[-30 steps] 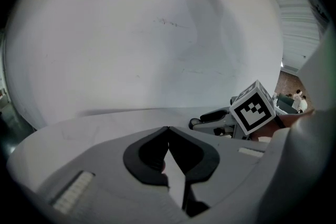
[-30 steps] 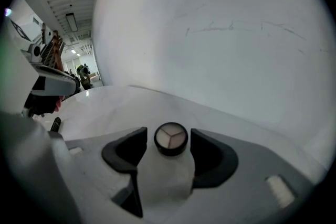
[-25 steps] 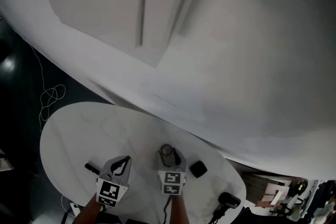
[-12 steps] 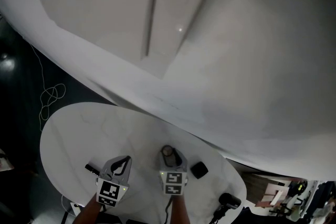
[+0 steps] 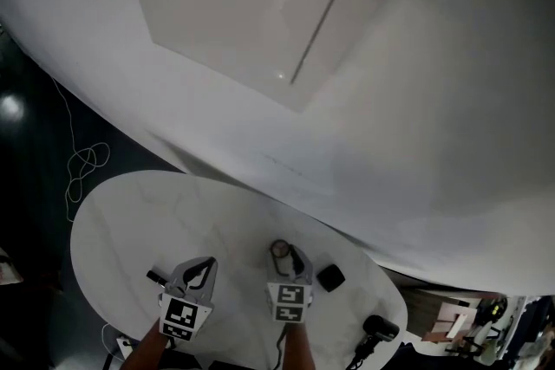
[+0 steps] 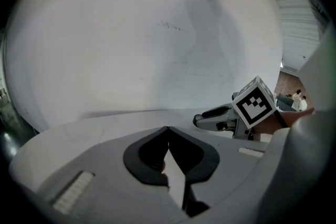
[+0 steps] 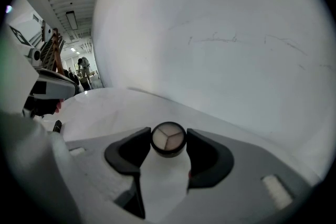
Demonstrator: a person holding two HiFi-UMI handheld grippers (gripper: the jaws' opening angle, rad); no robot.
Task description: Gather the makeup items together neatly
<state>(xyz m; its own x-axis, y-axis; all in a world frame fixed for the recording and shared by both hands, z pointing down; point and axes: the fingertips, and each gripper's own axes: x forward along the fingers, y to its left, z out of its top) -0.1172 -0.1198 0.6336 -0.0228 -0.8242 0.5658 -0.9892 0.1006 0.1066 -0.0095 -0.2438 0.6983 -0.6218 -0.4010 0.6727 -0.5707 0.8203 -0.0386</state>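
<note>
Round compact (image 7: 168, 139) pinched in right gripper (image 7: 168, 135).

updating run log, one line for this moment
right tool: shut on round compact | left tool: shut, empty | black case: on table

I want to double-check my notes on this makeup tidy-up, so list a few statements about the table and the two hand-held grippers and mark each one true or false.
1. The right hand-held gripper is closed on a round compact. True.
2. The left hand-held gripper holds a lipstick. False: its jaws are together with nothing between them.
3. A small black case lies on the table just right of the right hand-held gripper. True.
4. The table is dark and square. False: it is white and oval.
</note>
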